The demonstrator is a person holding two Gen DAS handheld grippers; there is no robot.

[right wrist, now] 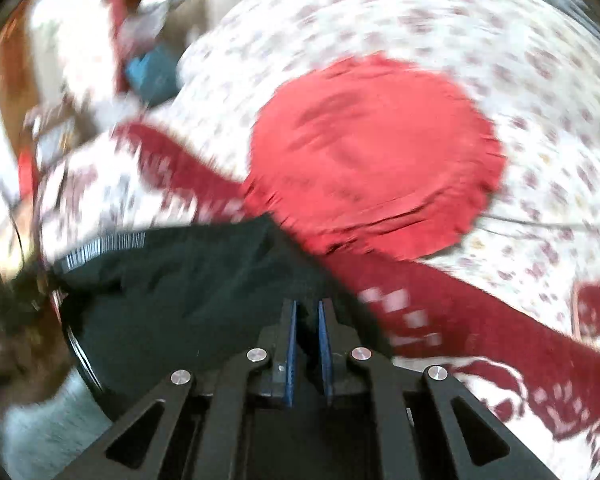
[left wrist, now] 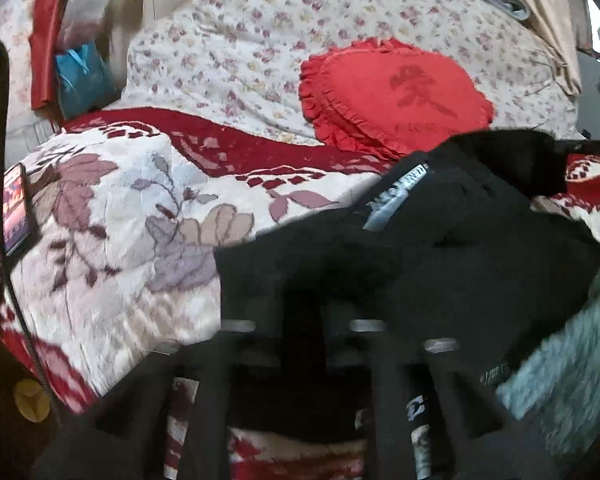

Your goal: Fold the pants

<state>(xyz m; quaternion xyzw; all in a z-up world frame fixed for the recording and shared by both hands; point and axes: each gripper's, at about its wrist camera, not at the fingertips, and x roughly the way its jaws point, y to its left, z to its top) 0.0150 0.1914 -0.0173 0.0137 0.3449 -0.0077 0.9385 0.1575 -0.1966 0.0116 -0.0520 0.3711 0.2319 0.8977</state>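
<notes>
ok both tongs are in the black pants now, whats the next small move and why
Probably carry the held edge forward and lay it flat. The right tongs look closed on the black pants with a narrow gap between the blue pads. The left tongs are buried in the fabric, grip unclear. The pants are bunched on the floral blanket near the red cushion, so they likely need spreading first.

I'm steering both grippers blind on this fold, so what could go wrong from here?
1. The right hand-held gripper seems to pinch only an edge of the black fabric pants; its view is motion-blurred, so the cloth could slip free.
2. The red frilled round cushion lies right behind the pants; a forward sweep may drag it.
3. The left hand-held gripper is buried in black cloth, so its hold cannot be confirmed.
</notes>
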